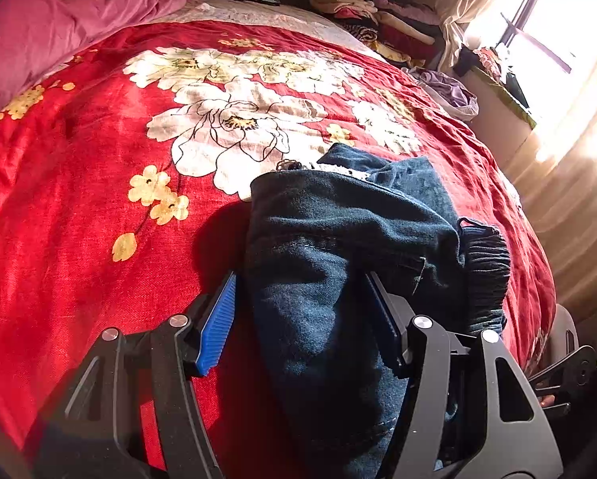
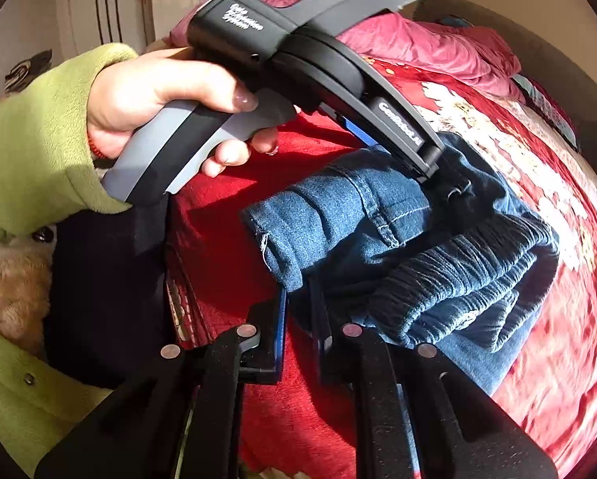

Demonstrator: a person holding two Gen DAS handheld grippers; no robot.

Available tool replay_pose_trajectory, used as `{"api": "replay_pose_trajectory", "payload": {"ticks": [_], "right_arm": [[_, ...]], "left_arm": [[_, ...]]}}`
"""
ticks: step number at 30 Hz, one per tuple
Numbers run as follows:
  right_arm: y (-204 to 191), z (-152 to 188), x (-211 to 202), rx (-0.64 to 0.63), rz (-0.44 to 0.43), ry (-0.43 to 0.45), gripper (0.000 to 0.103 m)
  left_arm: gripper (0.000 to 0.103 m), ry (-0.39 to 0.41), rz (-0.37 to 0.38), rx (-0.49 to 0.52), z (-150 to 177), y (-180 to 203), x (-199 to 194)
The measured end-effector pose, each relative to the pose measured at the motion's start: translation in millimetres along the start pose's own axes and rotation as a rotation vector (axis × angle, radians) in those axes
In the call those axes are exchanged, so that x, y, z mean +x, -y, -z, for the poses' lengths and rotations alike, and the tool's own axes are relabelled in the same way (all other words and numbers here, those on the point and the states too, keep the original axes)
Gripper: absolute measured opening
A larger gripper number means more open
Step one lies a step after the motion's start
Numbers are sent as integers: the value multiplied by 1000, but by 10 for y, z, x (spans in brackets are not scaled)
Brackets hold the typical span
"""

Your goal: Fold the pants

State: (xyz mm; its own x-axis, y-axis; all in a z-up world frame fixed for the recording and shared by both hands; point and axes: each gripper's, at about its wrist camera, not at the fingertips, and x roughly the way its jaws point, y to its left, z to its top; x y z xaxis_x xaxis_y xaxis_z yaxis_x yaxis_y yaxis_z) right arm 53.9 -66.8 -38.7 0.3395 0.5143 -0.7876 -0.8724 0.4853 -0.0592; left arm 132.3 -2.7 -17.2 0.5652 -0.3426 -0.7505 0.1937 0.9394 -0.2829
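Pants' (image 1: 338, 263) lower end behind left tool (image 1: 302, 299)

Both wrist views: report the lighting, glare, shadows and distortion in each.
Left wrist view: the window is blown out white, sun streaks the red bedspread, and the jeans cast a hard shadow to their left; fisheye bends the bed's edges. Right wrist view: hard sunlight on the hand and jeans, dark corner vignetting, and the bedspread smears at the right edge.
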Motion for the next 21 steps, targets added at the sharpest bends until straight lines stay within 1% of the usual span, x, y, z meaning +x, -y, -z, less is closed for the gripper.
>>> {"api": "replay_pose_trajectory", "payload": {"ticks": [2, 5, 12, 14, 17, 21], "right_arm": [[11, 0, -49, 33, -11, 16, 21], [21, -20, -117, 53, -10, 33, 28], [16, -101, -127, 41, 7, 27, 37], [9, -117, -124, 44, 7, 23, 41], [-25, -128, -131, 44, 11, 21, 43], [-23, -176, -170, 52, 9, 34, 44]], "left_arm": [[53, 14, -15, 17, 6, 32, -57], [53, 34, -22, 22, 14, 58, -147], [53, 73, -11, 17, 22, 79, -337], [53, 82, -12, 15, 26, 73, -370], [53, 92, -8, 11, 35, 66, -421], [53, 107, -8, 15, 53, 73, -493]]}}
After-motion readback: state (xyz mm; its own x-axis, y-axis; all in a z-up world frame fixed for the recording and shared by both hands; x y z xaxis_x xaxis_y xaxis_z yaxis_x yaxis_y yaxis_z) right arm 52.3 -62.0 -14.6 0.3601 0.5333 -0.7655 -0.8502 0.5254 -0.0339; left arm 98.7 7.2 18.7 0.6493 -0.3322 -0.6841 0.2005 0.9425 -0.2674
